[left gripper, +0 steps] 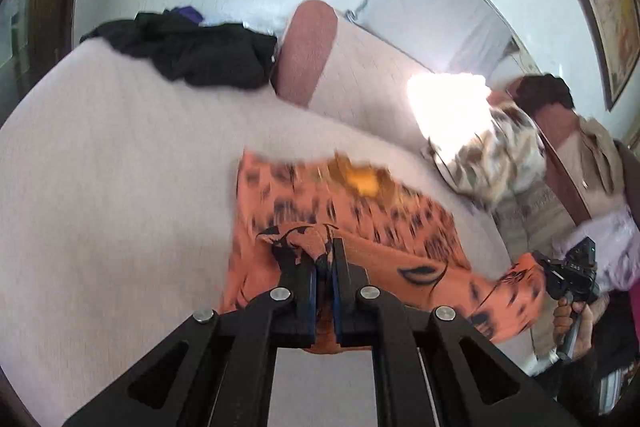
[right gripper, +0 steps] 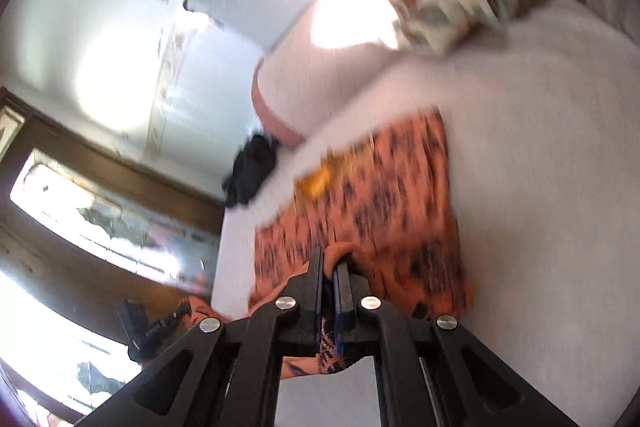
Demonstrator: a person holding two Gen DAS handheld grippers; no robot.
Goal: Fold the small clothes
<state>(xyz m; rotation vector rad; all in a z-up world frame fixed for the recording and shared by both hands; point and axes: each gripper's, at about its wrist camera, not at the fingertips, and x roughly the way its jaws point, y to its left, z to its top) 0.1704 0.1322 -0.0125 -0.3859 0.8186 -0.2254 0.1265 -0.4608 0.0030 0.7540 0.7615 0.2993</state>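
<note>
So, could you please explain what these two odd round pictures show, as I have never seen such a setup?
No robot here: a person carries a hand-held gripper in each hand, and each has a wide-angle camera looking along its two black fingers. One picture is from the left gripper, the other from the right gripper.

Both are shut on the near edge of an orange cloth with dark marks, which lies partly on a pale sofa. In the left view you can also see the right gripper off to the side, with a hand around its handle.

Further back lie a black garment and a patterned heap. The blur suggests motion.
</note>
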